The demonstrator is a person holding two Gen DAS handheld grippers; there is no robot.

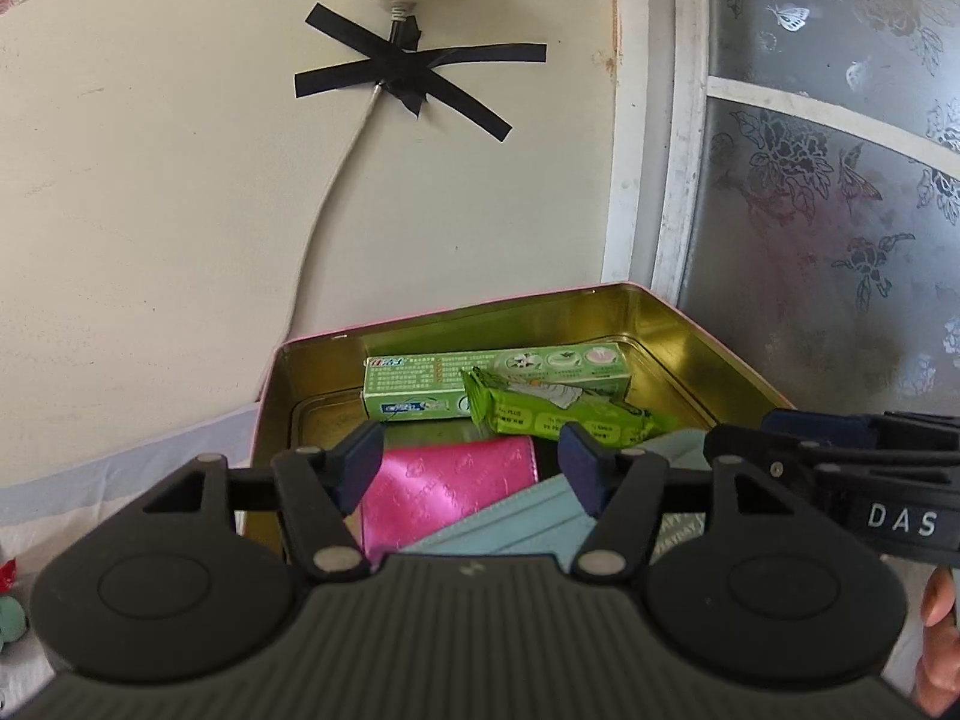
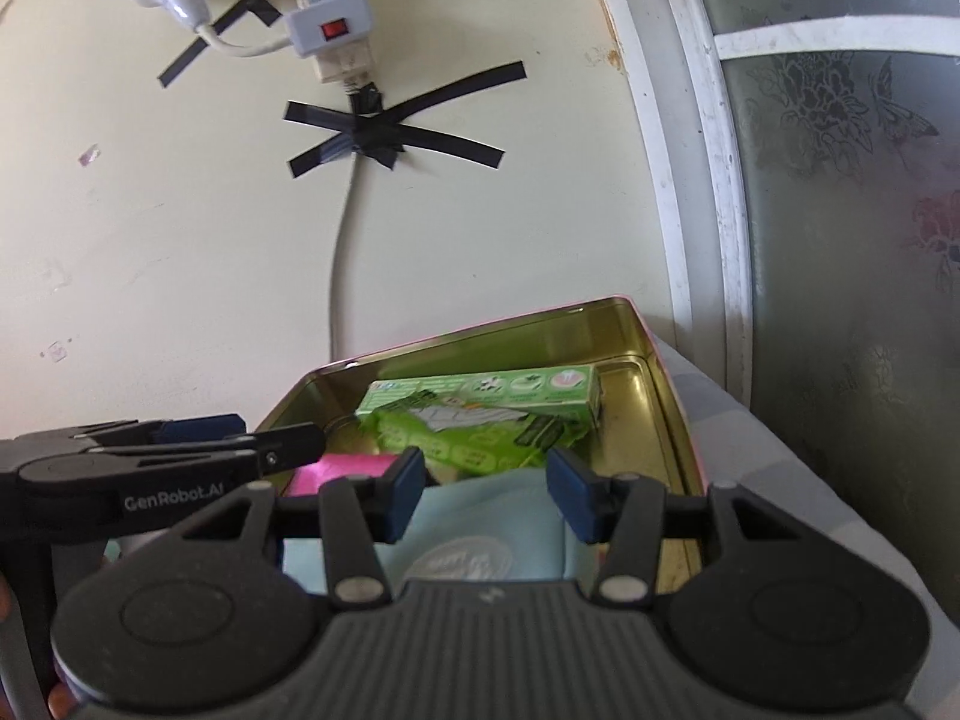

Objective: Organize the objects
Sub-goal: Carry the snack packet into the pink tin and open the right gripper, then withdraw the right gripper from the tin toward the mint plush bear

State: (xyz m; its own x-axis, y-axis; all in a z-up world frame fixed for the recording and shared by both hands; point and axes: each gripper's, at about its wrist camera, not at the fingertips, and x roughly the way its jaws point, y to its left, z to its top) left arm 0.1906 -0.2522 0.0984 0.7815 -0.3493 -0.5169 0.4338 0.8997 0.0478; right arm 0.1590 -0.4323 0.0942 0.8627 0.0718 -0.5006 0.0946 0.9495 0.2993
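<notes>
The left gripper (image 1: 471,468) hovers over the near end of the tin (image 1: 456,315), jaws spread, nothing between them. The right gripper (image 2: 486,489) hangs just beside it, also spread and empty; in the left view it shows side-on at the right edge.

Under both lie the tin's contents: a pink wallet (image 1: 447,489) at the near left, a pale blue mask (image 1: 510,525) overlapping its right side, a green wipes pack (image 1: 558,411) resting across a green toothpaste box (image 1: 480,387) against the far wall. A second pale item with a round stamp (image 2: 459,561) lies nearest the right gripper; what it is I cannot tell.

Everything seen already sits inside, so the step looks like tidying the pile or withdrawing. To do it well, I would lower one gripper at a time, since they crowd each other. Pinch the mask by an edge, not its soft middle. Keep the fingers off the tin's thin walls, which could tip or slide it.
</notes>
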